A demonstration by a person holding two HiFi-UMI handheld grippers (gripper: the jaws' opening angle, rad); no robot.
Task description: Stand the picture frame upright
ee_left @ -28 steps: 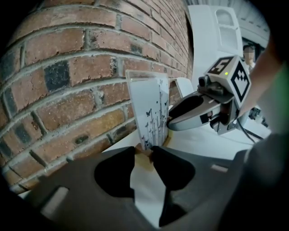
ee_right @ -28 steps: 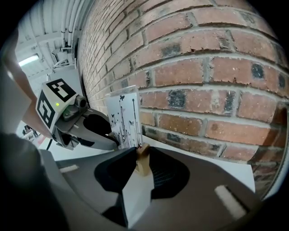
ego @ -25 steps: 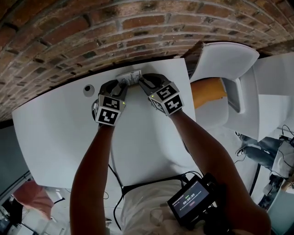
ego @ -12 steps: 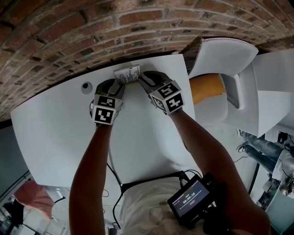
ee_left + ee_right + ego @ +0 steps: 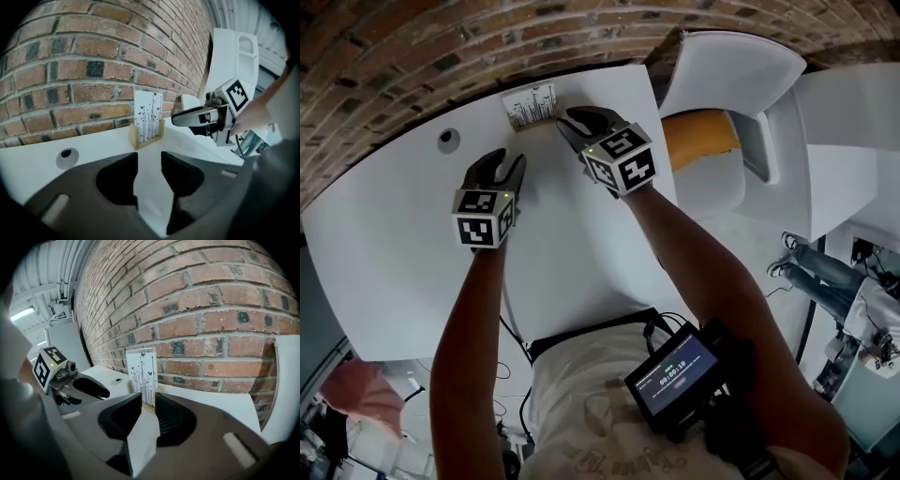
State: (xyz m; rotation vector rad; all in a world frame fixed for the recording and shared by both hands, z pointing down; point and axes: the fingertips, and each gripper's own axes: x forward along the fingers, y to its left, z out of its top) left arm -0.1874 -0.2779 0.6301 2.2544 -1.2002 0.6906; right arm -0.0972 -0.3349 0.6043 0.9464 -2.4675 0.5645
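The picture frame (image 5: 531, 105) stands upright on its wooden base at the far edge of the white table (image 5: 581, 244), close to the brick wall. It is a white card printed with thin stems and butterflies (image 5: 148, 117) (image 5: 143, 373). My left gripper (image 5: 508, 161) (image 5: 149, 157) is drawn back from the frame. Its jaws are apart with only bare table between them. My right gripper (image 5: 565, 122) (image 5: 148, 399) points at the frame's right side, tips just short of its base. Those jaws are closing, and no pad presses on the frame.
A round cable hole (image 5: 446, 141) (image 5: 67, 157) sits in the table left of the frame. A white chair (image 5: 731, 75) with an orange seat (image 5: 703, 141) stands past the table's right edge. The brick wall (image 5: 412, 56) runs right behind the frame.
My left gripper has let go of the frame's left side and moved back toward me and to the left. The right gripper stays by the frame, which stands on its own.
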